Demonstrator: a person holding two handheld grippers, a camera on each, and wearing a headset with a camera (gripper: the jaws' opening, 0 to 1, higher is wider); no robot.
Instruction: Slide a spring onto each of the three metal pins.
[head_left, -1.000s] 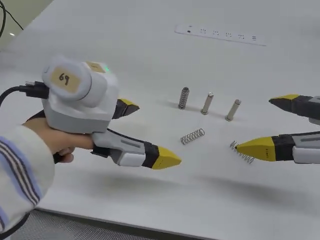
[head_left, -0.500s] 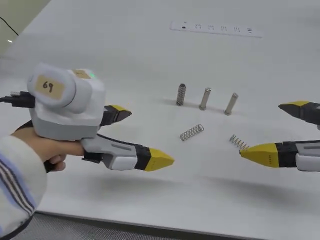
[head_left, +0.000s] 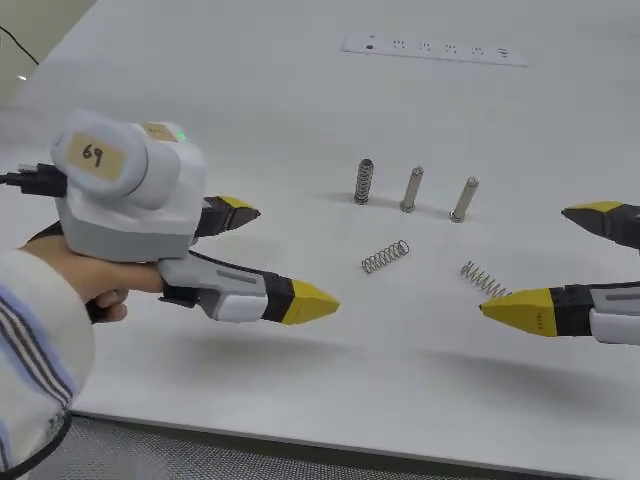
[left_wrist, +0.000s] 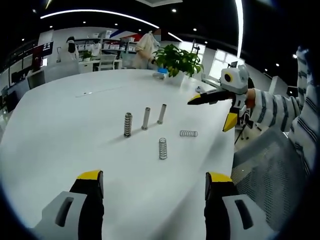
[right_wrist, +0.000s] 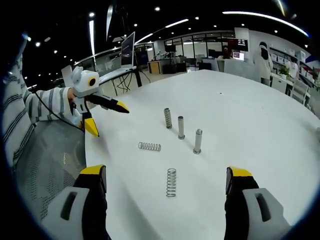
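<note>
Left gripper (head_left: 285, 258), right gripper (head_left: 535, 260): jaws wide, empty
One spring (head_left: 364, 181) mounted; two bare pins (head_left: 413, 189), two loose springs (head_left: 385, 256)

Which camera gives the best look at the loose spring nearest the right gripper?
The right gripper view: the spring lies close and centred, with its coils distinct. The head view shows it smaller, off to the right. The left gripper view shows it tiny and distant.
</note>
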